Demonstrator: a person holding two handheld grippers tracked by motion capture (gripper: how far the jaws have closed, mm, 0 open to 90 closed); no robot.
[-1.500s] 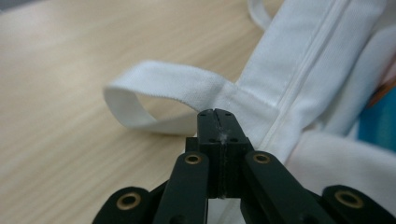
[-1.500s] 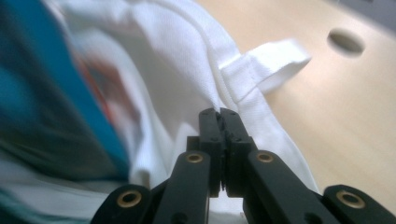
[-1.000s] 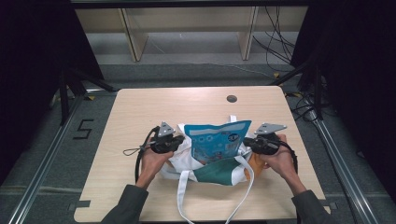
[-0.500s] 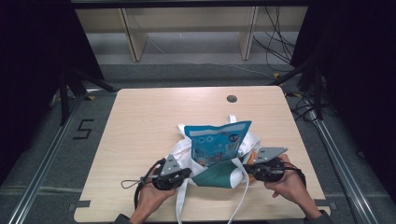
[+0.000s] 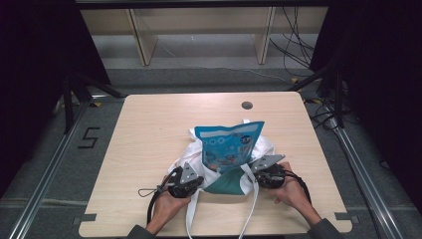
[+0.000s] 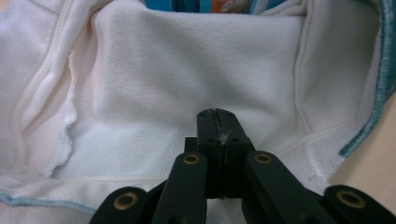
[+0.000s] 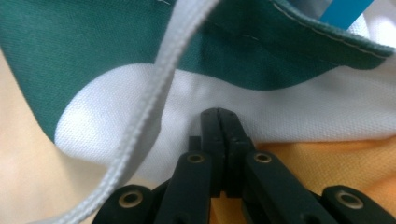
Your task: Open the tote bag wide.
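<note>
Two grippers at near edge of wooden table (image 5: 149, 124). Left gripper (image 5: 190, 183) clenched on white fabric of cloth bag (image 5: 196, 155), at its left side. Right gripper (image 5: 261, 174) clenched on bag's white fabric, beside teal panel (image 7: 84, 42) and white strap (image 7: 154, 88). Blue packet (image 5: 229, 144) upright in bag, mid-table.

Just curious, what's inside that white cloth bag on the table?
A blue printed packet sticks out of the white bag. Its lower part, and anything beneath it, is hidden by the cloth.
</note>
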